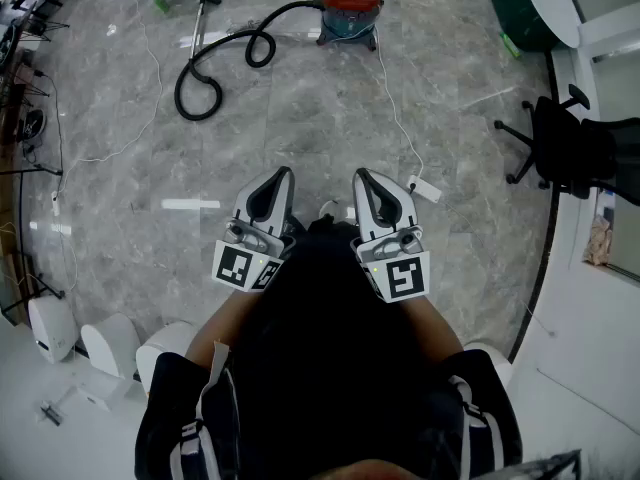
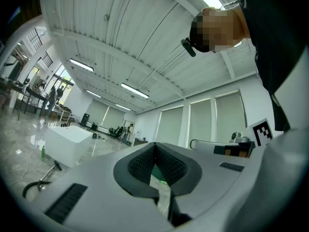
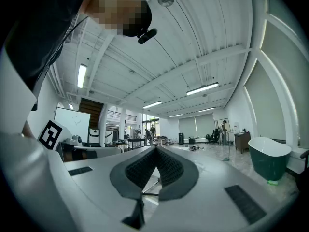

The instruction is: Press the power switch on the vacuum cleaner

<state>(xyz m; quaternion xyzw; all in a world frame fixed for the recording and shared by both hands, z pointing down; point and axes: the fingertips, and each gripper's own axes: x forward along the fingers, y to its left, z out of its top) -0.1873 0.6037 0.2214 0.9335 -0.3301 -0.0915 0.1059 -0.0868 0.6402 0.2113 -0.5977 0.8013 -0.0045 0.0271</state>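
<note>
The vacuum cleaner (image 1: 350, 8), red on top with a blue-green drum, stands far off on the grey marble floor at the top of the head view. Its black hose (image 1: 215, 68) loops away to the left, ending at a wand (image 1: 200, 18). A white cord (image 1: 395, 113) runs from it to a power strip (image 1: 425, 188). My left gripper (image 1: 286, 173) and right gripper (image 1: 360, 174) are held side by side close to the person's body, well short of the vacuum. Both are shut with nothing between the pads. The left gripper (image 2: 155, 144) and right gripper (image 3: 155, 148) views show the tips meeting.
A black office chair (image 1: 560, 148) stands at the right, with a dark green tub (image 1: 520, 8) beyond it. White devices (image 1: 60, 328) sit at the lower left and thin cables (image 1: 60, 158) trail along the left side. A white tub (image 2: 63, 144) and people show far off.
</note>
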